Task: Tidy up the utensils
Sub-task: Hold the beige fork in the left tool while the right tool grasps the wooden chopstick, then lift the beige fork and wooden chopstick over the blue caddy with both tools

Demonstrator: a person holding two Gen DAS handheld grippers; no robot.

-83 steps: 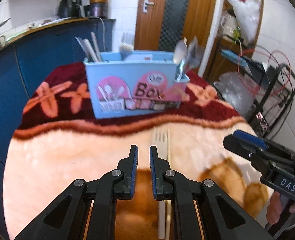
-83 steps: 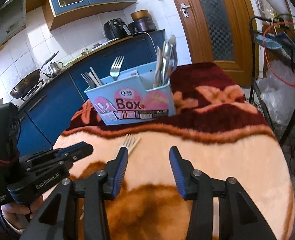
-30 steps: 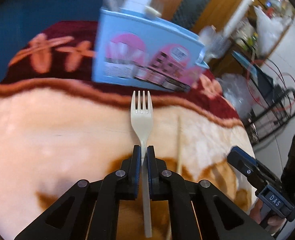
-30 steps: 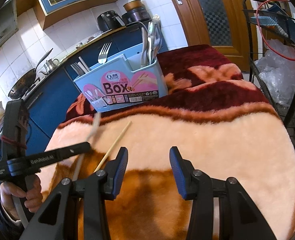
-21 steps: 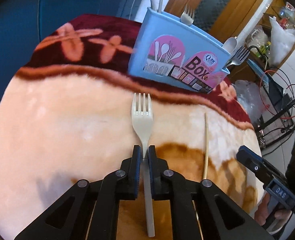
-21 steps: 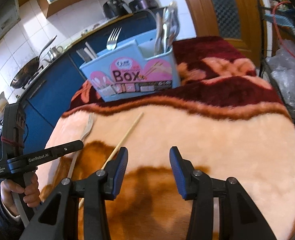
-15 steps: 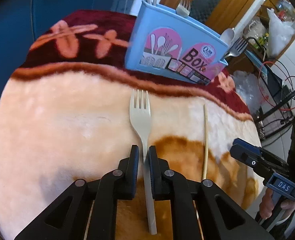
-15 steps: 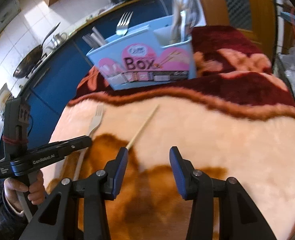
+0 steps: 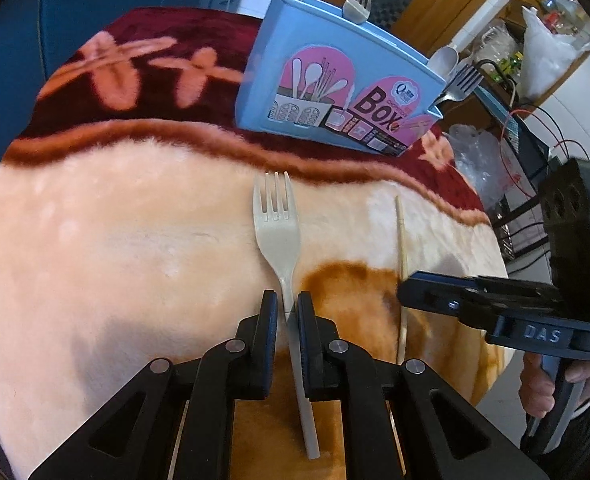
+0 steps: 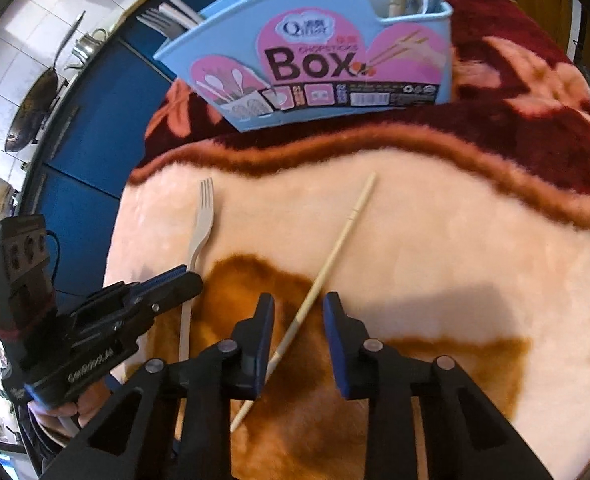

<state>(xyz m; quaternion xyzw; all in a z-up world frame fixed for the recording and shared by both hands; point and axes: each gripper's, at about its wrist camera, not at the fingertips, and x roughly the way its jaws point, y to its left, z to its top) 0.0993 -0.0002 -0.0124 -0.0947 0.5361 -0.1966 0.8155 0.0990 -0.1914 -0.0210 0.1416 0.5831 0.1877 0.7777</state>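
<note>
A pale beige fork (image 9: 277, 236) lies on the plush blanket, tines toward the blue utensil box (image 9: 335, 92). My left gripper (image 9: 286, 312) straddles the fork's neck with a small gap each side; the fork rests on the blanket. In the right wrist view the fork (image 10: 200, 232) and the left gripper (image 10: 175, 284) sit at the left. A wooden chopstick (image 10: 327, 264) lies diagonally, its lower part between the open fingers of my right gripper (image 10: 298, 312). The box (image 10: 315, 60) holds forks, spoons and chopsticks.
The blanket (image 9: 115, 240) covers a round table; its edge drops off at the right (image 9: 499, 320). Blue kitchen cabinets (image 10: 95, 128) stand behind the box. A wire rack and plastic bags (image 9: 535, 80) stand off the table's right side.
My left gripper lifted the fork, set it back down on the blanket and loosened its grip. My right gripper has come down over the chopstick.
</note>
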